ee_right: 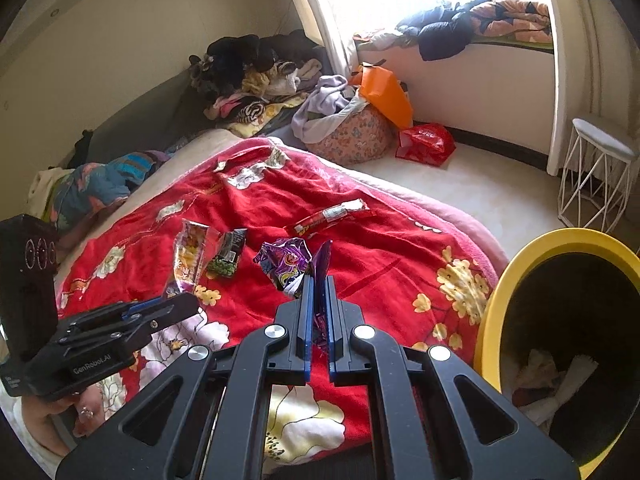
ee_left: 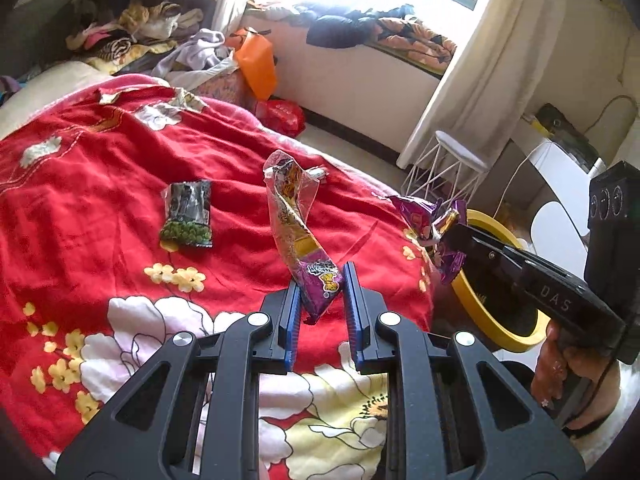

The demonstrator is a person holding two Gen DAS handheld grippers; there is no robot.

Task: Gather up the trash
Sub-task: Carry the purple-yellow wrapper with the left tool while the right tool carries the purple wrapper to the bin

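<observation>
Both grippers loaded, carry-to-bin step in hand.

Yellow bin (ee_right: 496, 312) at 3 o'clock off the red quilt (ee_right: 380, 264). Left gripper (ee_left: 320, 296), jaws part-open, pinches the tall clear-and-purple wrapper (ee_left: 294, 216) low; right gripper (ee_right: 318, 312), nearly closed, clamps the crumpled purple wrapper (ee_right: 286, 264). Next, I judge: swing right, release over bin. 2 packets remain: green (ee_left: 187, 216), red (ee_right: 330, 216).

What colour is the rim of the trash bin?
Yellow. The trash bin rim shows best in the right wrist view; inside it is black.

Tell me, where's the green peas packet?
The green peas packet lies flat on the red blanket, left of the wrapper in the left gripper.
</observation>
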